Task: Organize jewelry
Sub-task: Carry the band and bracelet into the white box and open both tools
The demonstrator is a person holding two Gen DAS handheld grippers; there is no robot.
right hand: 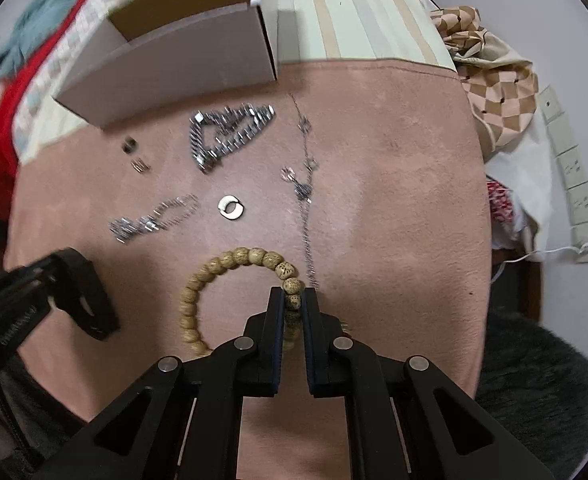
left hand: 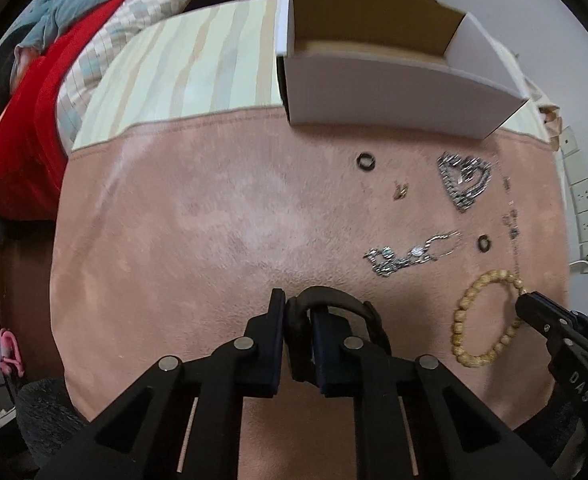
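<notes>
The left gripper (left hand: 298, 308) is pointing almost straight down at the pink cloth (left hand: 198, 216), its jaws clenched on a black band (left hand: 334, 300), a dark looped strap whose arch is rising just past the fingertips at about one o'clock. In the right wrist view that same gripper and band (right hand: 82, 292) are sitting at nine o'clock, resting on the cloth.

The right gripper (right hand: 294, 300) is also aiming downward and is gripping the wooden bead bracelet (right hand: 222, 264), its pads pressing on one speckled bead on the bracelet's right side. The rest of the bead ring is curving away toward ten o'clock and lying flat on the cloth. From the left wrist camera the bracelet (left hand: 482, 320) is showing at four o'clock, with the right gripper's tip (left hand: 534, 312) biting its edge.

Farther out in the right wrist view, a pale ring (right hand: 231, 207) is lying at eleven o'clock beyond the beads, a thin chain (right hand: 306, 184) is running toward twelve, a small silver bracelet (right hand: 154, 220) is lying at ten, and a heavier silver link bracelet (right hand: 230, 132) is lying folded beyond them. A small dark ring (right hand: 129, 145) and a tiny gold piece (right hand: 140, 166) are lying near the open white cardboard box (right hand: 174, 64), which is standing at the cloth's far edge at eleven o'clock.
</notes>
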